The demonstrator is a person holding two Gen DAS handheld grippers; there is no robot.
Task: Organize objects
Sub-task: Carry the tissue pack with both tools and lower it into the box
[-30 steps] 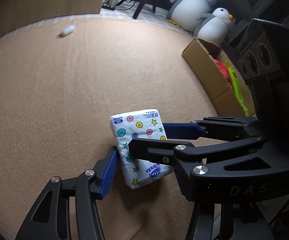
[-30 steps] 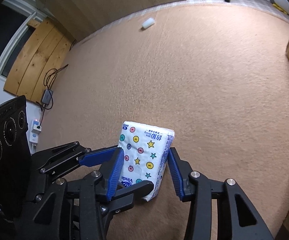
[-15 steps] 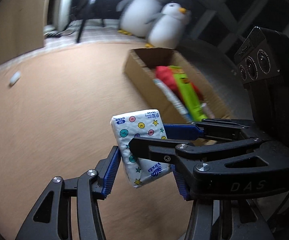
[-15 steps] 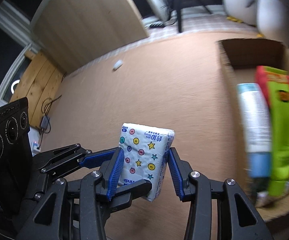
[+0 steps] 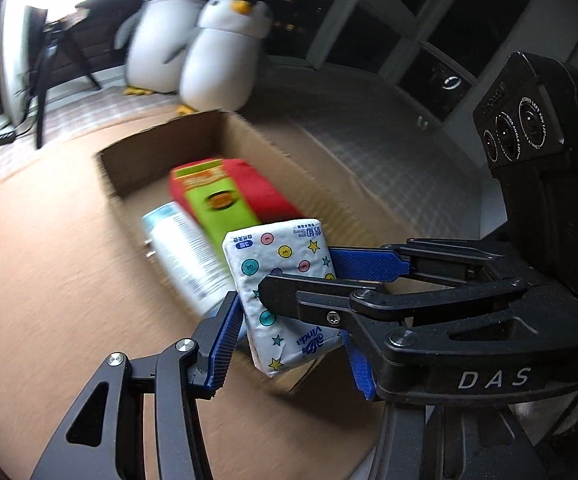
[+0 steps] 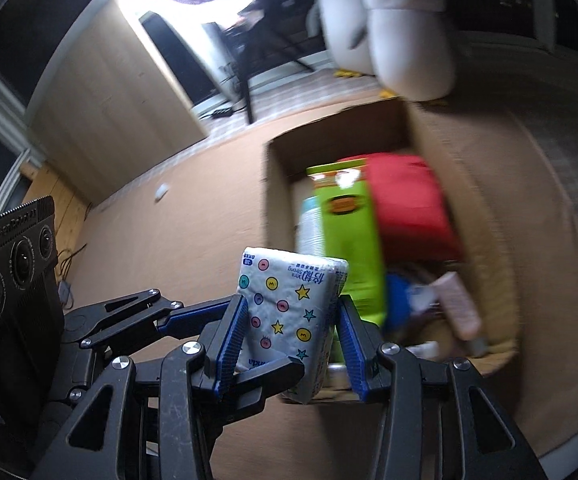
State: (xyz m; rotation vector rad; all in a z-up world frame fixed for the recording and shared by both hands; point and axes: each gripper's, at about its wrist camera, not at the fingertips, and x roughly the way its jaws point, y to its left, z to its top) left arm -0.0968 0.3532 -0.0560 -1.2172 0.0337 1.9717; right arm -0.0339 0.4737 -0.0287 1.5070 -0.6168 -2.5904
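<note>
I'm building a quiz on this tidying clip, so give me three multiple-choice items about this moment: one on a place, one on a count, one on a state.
1. Where does the green carton lie?
A. inside the cardboard box
B. on the carpet beside the box
C. on top of a plush penguin

2. How many plush penguins stand beyond the box?
A. one
B. two
C. four

3. How is the tissue pack held?
A. lying loose on the carpet
B. clamped by both grippers
C. resting inside the box

Answers:
1 A: the carton sits within the walls of the cardboard box, between a red pack and a white can.
2 B: two plush penguins stand side by side behind the box.
3 B: the left gripper and the right gripper each press blue pads on the pack, in the air.
</note>
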